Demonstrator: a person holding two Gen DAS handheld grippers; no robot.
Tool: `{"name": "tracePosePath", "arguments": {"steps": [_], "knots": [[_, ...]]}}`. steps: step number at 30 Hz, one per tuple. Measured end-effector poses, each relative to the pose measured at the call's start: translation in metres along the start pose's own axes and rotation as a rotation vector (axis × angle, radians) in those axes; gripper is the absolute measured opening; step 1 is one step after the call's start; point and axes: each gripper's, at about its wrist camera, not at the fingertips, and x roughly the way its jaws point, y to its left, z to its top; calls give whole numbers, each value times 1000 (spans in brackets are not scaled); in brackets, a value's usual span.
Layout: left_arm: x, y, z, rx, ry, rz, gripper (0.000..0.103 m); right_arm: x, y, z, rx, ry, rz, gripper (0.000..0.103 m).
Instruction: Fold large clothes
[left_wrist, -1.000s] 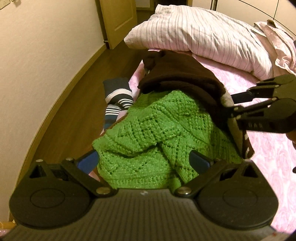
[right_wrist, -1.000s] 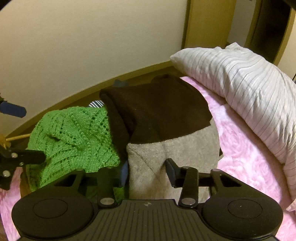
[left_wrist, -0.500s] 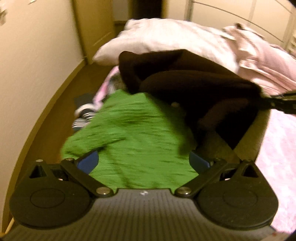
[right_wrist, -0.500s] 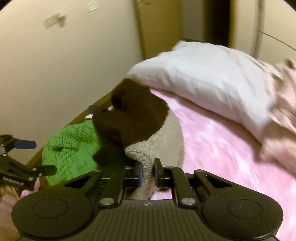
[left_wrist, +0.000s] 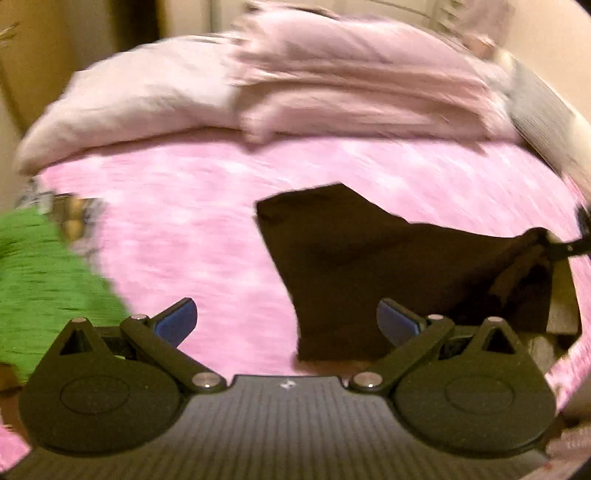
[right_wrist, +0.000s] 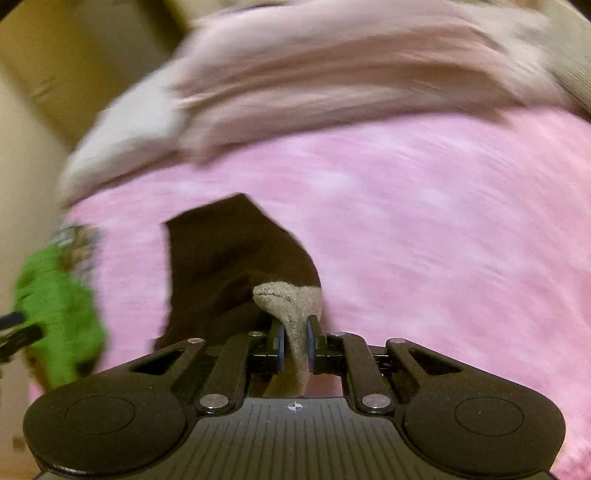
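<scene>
A dark brown garment (left_wrist: 369, 266) with a beige knit part (right_wrist: 288, 295) hangs over the pink bedspread (left_wrist: 184, 221). My right gripper (right_wrist: 295, 339) is shut on a fold of the beige part, and the brown cloth (right_wrist: 229, 258) trails away to the left of it. In the left wrist view that right gripper (left_wrist: 569, 247) shows at the far right edge, holding the garment's corner. My left gripper (left_wrist: 286, 319) is open with nothing between its fingers; the brown cloth lies just behind its right finger (left_wrist: 395, 321). Both views are blurred by motion.
A green knit sweater (left_wrist: 40, 280) lies at the bed's left side, seen also as a green knit sweater (right_wrist: 59, 306) in the right wrist view. A pale pillow (left_wrist: 147, 96) and folded pink bedding (left_wrist: 369, 81) fill the bed's far end. The pink bedspread (right_wrist: 443, 221) spreads wide to the right.
My right gripper shut on the beige edge and carried the brown garment off the green sweater, out over the bedspread. Both grippers swung right, and the green sweater slid to the left edge.
</scene>
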Motion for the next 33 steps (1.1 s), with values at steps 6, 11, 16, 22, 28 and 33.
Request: {"name": "tracePosePath", "arguments": {"steps": [6,11,16,22,28,33], "knots": [[47,-113,-15,217,95,-75,102,-13,-101,-13,14,5,-78,24],[84,-162,-38,425,125,-133,101,-8,-98,-46,-101,14,-69,55],[121,-176,-74,622,138,-178,90,25,-54,-80,-364,38,-92,56],[152,-157,-107,775,147,-171,67,80,6,-113,-673,41,-53,59],[157,-131,-103,750,148,-185,35,125,60,-132,-950,31,-16,59],[135,-114,-90,653,104,-122,34,153,72,-135,-1072,39,-46,34]]}}
